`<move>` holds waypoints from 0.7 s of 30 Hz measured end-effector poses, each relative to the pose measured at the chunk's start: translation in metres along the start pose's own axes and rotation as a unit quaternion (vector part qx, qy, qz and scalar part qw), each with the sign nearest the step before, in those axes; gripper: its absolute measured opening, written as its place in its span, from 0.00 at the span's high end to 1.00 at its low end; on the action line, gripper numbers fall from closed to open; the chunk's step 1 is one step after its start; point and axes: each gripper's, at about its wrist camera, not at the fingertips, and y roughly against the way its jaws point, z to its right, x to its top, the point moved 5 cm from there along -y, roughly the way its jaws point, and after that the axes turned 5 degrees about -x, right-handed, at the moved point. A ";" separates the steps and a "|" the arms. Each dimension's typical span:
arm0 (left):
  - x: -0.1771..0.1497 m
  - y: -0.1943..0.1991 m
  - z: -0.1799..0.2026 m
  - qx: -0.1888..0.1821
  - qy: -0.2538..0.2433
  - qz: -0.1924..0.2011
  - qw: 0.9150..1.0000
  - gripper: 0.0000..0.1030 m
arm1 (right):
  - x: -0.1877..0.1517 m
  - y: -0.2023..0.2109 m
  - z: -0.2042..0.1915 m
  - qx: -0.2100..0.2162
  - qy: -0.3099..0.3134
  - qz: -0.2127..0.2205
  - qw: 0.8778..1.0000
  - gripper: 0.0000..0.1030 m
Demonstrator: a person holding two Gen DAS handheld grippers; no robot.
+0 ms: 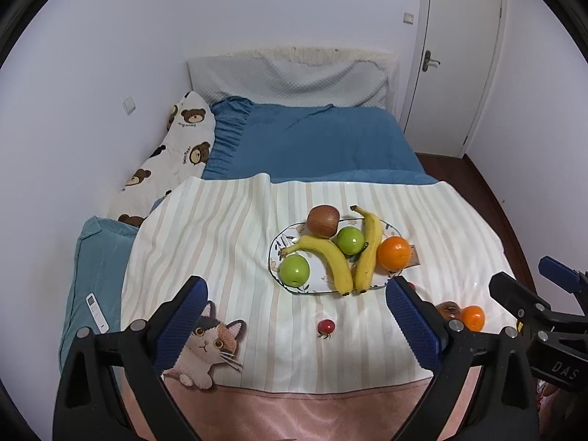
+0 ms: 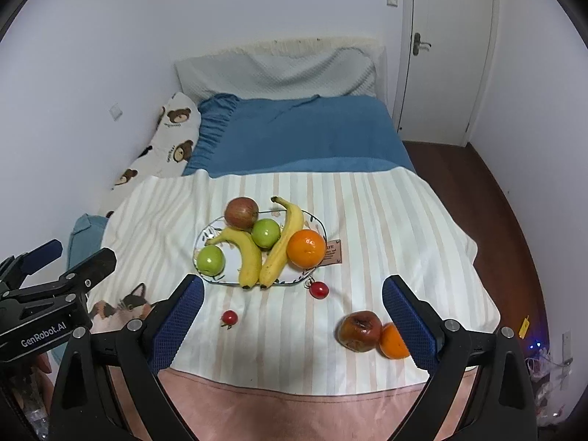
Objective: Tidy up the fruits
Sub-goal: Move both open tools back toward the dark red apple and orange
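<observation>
On the bed, mid-blanket, sits the oval plate [image 2: 205, 233] with the fruits: red apple [image 2: 241, 212] at the far edge, two green apples [image 2: 265, 232] [image 2: 210, 259], big orange [image 2: 306, 248] at the right rim, two bananas [image 2: 250, 253] [image 2: 282, 242]. Bananas' long axes run roughly near-to-far, tips meeting at the near rim; the left one curves its stem toward far left, the right one points its stem to the far side. Off the plate on the striped blanket [image 2: 386, 220]: two small red fruits [image 2: 318, 289] [image 2: 229, 317] just near the plate's near edge, and a bruised dark fruit [image 2: 359, 330] touching a small orange [image 2: 393, 341] at near right.

Left gripper [image 1: 296, 327] fingers spread wide, nothing between them; plate lies beyond and between the fingers [image 1: 183, 323], one small red fruit [image 1: 326, 327] closer in. Right gripper [image 2: 292, 325] fingers [image 2: 408, 321] also released, empty; the small orange sits just beside the right finger, the plate farther off. Cat print [image 1: 209, 345] by the left finger. Blue sheet [image 2: 301, 132] and pillow [image 2: 275, 73] behind.
</observation>
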 end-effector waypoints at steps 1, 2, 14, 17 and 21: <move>-0.001 0.005 0.001 0.001 -0.001 0.003 1.000 0.03 | 0.000 0.005 0.000 0.001 -0.001 0.003 1.000 0.03; -0.002 0.008 0.001 0.001 -0.001 0.005 1.000 0.03 | 0.000 0.009 0.000 0.003 -0.002 0.006 1.000 0.03; -0.020 -0.006 -0.002 -0.001 0.017 -0.022 1.000 0.03 | -0.017 0.016 -0.002 0.028 -0.015 -0.009 0.999 0.03; -0.028 -0.021 -0.002 0.005 0.019 -0.038 0.999 0.03 | -0.022 0.003 0.008 0.023 -0.030 -0.023 0.999 0.03; -0.039 -0.051 0.000 0.009 0.019 -0.068 0.997 0.03 | -0.034 -0.024 0.033 0.003 -0.053 -0.050 0.997 0.03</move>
